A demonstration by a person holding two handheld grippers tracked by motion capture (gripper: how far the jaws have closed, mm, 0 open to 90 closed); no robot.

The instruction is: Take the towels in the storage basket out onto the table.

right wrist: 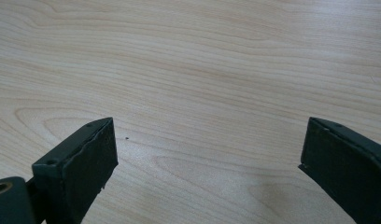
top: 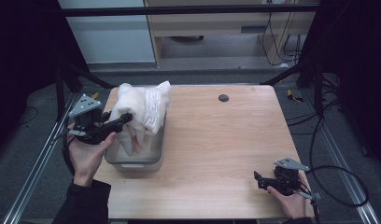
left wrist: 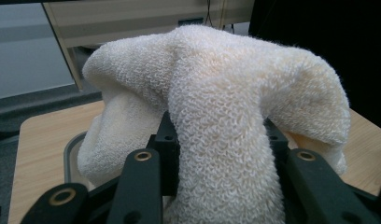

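Note:
A cream terry towel (top: pixel 141 108) hangs bunched above a clear plastic bin (top: pixel 157 156) at the table's left side, its lower folds reaching down into the bin. My left gripper (top: pixel 125 118) is shut on the towel from the left and holds it up. In the left gripper view the towel (left wrist: pixel 216 107) drapes over and between the black jaws, hiding their tips. My right gripper (top: pixel 259 179) rests low near the table's front right corner. Its jaws stand wide apart with nothing between them, and bare wood (right wrist: pixel 202 93) lies in front of it.
The light wooden table (top: pixel 226 140) has a small dark round cap (top: pixel 223 98) near its far edge. Black frame legs and cables stand at both sides. A cable (top: pixel 338 186) trails from the right gripper off the table's right edge.

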